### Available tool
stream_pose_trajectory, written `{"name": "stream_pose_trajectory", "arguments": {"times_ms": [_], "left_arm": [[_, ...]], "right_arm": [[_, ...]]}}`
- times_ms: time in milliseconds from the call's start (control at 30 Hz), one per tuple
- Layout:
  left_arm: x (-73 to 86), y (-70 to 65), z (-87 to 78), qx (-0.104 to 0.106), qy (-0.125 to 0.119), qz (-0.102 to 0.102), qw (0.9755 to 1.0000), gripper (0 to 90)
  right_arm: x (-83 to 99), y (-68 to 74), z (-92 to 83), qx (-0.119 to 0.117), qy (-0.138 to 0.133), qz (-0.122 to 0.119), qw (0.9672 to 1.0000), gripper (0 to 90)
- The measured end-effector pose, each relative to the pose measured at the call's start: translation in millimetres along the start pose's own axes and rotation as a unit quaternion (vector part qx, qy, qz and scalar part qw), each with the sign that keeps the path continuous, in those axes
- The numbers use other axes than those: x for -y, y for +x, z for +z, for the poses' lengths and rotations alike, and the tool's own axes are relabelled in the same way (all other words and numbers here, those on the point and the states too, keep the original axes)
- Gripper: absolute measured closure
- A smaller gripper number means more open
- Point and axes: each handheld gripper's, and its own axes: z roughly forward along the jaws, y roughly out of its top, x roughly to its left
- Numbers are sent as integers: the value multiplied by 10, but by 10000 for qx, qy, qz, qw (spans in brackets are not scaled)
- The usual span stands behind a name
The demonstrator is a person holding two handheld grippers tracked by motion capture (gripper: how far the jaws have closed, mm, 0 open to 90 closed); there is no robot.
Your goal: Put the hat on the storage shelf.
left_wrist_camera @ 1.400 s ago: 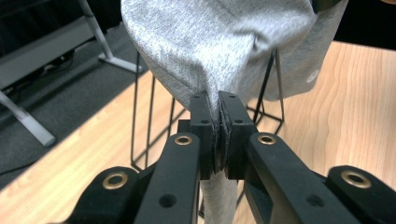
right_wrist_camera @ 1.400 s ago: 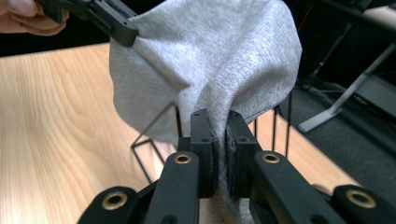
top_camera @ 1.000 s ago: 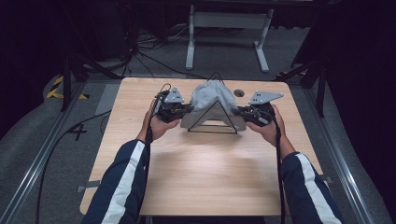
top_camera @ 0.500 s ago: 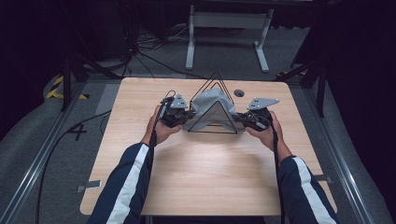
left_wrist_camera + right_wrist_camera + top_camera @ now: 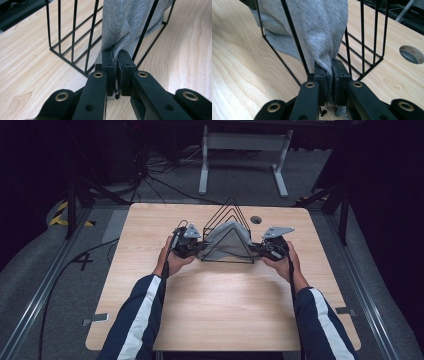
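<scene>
A grey cloth [image 5: 226,240] is draped over a black wire rack [image 5: 229,210] of triangular frames at the middle of the wooden table [image 5: 220,305]. My left gripper [image 5: 196,248] is at the rack's left foot, shut on one corner of the grey cloth [image 5: 125,27]. In the left gripper view the pads [image 5: 107,67] pinch a gathered fold. My right gripper [image 5: 260,250] is at the rack's right foot, shut on the other corner of the cloth [image 5: 319,30]. The rack's wires [image 5: 292,32] cross in front of the fabric there.
A round hole [image 5: 256,219] is in the table behind the rack, also seen as a hole [image 5: 411,54] in the right gripper view. Beyond the table's far edge stand a white frame [image 5: 240,150] and cables on the floor. Metal rails run along both sides.
Both grippers have come down to the table with the cloth. The cloth, earlier bunched high over the rack, now lies lower and stretched across it, baring the rack's peaks.
</scene>
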Motion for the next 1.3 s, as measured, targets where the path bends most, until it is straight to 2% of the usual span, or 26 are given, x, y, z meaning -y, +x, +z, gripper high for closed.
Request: {"name": "stream_pose_trajectory", "arguments": {"times_ms": [233, 500, 733, 933, 1300], "left_arm": [[20, -6, 40, -43, 63, -22, 10000, 858], [-14, -18, -63, -152, 49, 73, 9998, 856], [-66, -41, -223, -245, 130, 305, 9991, 841], [-139, -96, -382, -291, 188, 552, 9979, 820], [-108, -168, -615, -283, 254, 757, 9964, 798]], "right_arm": [[31, 14, 41, 46, 24, 8, 10000, 835], [-11, 29, -80, 124, 20, -70, 9999, 798], [-57, 44, -194, 177, 24, -160, 9997, 774], [-130, 51, -382, 219, -65, -207, 9995, 751], [-168, 89, -590, 289, -2, -309, 9991, 741]]}}
